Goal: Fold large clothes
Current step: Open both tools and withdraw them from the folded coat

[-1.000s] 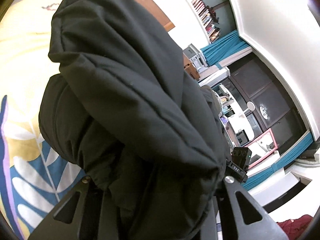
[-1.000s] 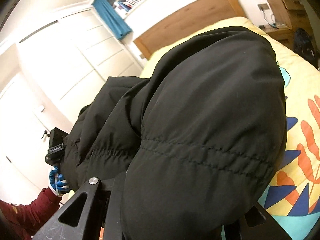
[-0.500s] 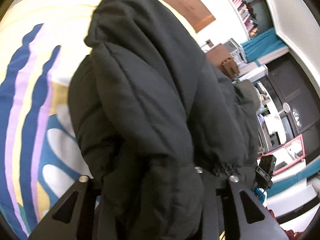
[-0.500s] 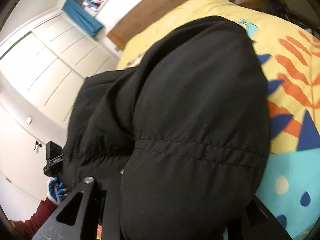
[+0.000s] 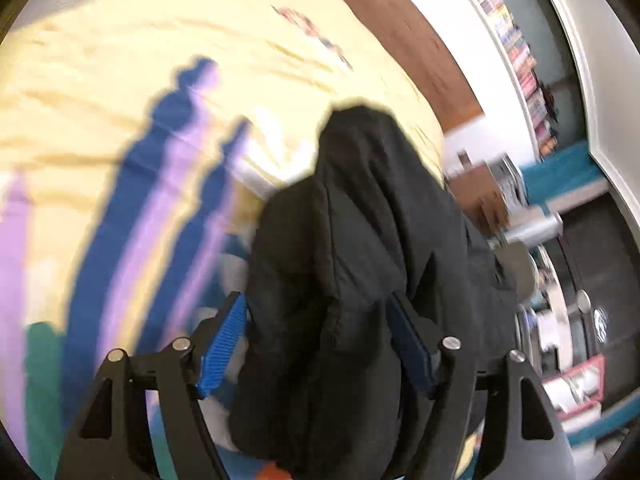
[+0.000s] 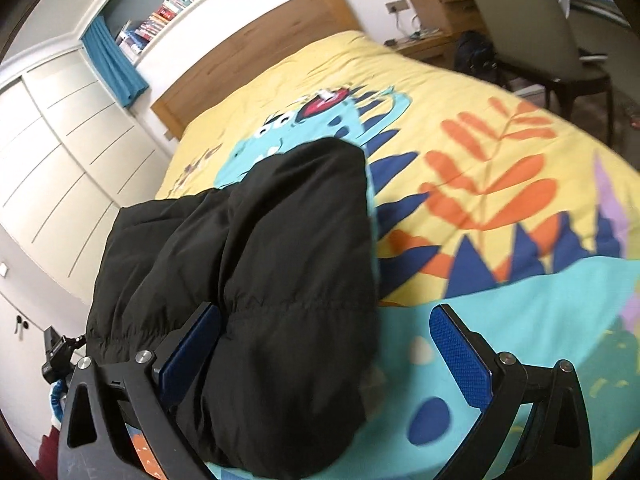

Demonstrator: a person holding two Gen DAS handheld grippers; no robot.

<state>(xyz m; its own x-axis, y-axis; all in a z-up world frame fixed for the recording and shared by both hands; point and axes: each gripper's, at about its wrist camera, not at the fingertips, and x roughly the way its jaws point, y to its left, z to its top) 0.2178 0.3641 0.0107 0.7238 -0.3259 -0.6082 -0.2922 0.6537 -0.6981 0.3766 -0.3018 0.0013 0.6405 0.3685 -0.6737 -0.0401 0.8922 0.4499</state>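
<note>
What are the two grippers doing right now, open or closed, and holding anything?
Left gripper: open, fingers spread either side of the black jacket.
Right gripper: open, jacket lying between its fingers, not clamped.

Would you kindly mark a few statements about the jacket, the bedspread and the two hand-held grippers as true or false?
1. The black jacket lies on the bedspread. True.
2. The right hand-held gripper is clamped shut on the jacket. False: its jaws are spread, and the right pad stands clear of the cloth.
3. The bedspread is plain white. False: it is yellow with a colourful print.
4. The left hand-held gripper has jacket cloth between its open fingers. True.
5. A wooden headboard stands at the bed's far end. True.
</note>
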